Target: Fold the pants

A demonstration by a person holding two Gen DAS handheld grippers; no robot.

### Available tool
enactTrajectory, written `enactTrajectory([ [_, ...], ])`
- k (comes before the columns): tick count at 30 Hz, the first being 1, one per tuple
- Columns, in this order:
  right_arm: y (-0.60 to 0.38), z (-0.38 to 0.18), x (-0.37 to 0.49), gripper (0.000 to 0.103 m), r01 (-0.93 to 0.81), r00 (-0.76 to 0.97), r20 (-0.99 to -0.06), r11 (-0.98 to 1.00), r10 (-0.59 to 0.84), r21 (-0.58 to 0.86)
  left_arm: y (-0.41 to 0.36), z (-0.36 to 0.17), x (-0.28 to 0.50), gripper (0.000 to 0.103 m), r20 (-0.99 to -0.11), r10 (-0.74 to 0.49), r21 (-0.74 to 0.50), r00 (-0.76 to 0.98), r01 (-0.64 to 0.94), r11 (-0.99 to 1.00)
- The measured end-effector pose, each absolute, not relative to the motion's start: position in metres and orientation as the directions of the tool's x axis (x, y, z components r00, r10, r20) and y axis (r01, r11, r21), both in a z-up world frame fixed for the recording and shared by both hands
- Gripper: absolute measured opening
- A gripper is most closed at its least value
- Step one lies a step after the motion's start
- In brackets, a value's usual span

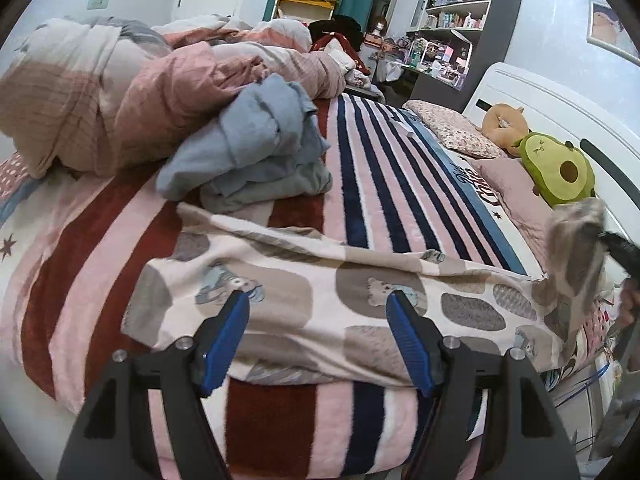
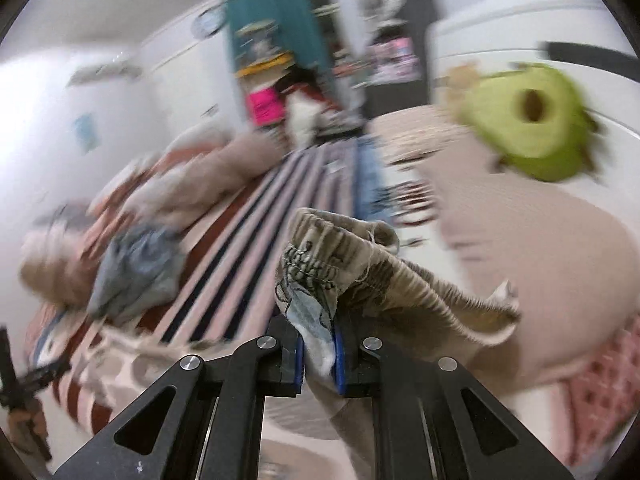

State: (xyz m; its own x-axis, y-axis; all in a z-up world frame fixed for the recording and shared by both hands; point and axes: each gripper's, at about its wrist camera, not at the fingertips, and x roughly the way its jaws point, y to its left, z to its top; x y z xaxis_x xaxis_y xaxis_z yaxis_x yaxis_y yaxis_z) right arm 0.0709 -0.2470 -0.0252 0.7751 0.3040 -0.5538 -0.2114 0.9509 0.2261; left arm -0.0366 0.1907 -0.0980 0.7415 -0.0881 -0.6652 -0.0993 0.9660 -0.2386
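Cream pants (image 1: 320, 304) printed with grey ovals and small animals lie across the striped blanket (image 1: 372, 184) on the bed. My left gripper (image 1: 320, 336) hovers just above the pants near the bed's front edge, its blue pads wide apart and empty. At the right edge the pants' waistband end (image 1: 576, 248) is lifted off the bed. In the blurred right wrist view my right gripper (image 2: 320, 352) is shut on that gathered waistband (image 2: 340, 256), which bunches above the pads.
A pile of grey-blue clothes (image 1: 256, 148) and a bunched pink duvet (image 1: 120, 92) sit behind the pants. An avocado plush (image 1: 556, 168), pillows and a white headboard (image 1: 540, 100) are at the right. Shelves (image 1: 460, 20) stand beyond the bed.
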Motion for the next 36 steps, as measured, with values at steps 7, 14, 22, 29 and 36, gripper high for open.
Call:
enactTrajectory([
  [7,-0.130,-0.126,0.078,0.006,-0.451,0.477,-0.747,0.858,0.463,0.245,0.202,-0.109,-0.045,0.068,-0.678,-0.093,-0.257,0.729,-0.117,0.959],
  [14,-0.117,-0.163,0.068,0.011,-0.497,0.377,-0.803,0.832,0.462,0.246,0.175,-0.112,-0.032,0.073,-0.681,-0.173,-0.278,0.711,-0.034,0.960],
  [22,-0.139,-0.149,0.042,0.036,-0.542,0.319,-0.759,0.766,0.567,0.345,0.083,-0.125,0.029,0.074,-0.663,-0.447,-0.428,0.600,0.186,0.884],
  [29,-0.194,-0.128,0.022,0.041,-0.478,0.410,-0.701,0.792,0.584,0.380,0.002,-0.150,0.079,0.074,-0.718,-0.475,-0.422,0.509,0.225,0.878],
  [36,-0.250,-0.129,0.007,0.042,-0.378,0.475,-0.695,0.838,0.540,0.393,-0.020,-0.182,0.105,0.037,-0.793,-0.399,-0.379,0.461,0.141,0.915],
])
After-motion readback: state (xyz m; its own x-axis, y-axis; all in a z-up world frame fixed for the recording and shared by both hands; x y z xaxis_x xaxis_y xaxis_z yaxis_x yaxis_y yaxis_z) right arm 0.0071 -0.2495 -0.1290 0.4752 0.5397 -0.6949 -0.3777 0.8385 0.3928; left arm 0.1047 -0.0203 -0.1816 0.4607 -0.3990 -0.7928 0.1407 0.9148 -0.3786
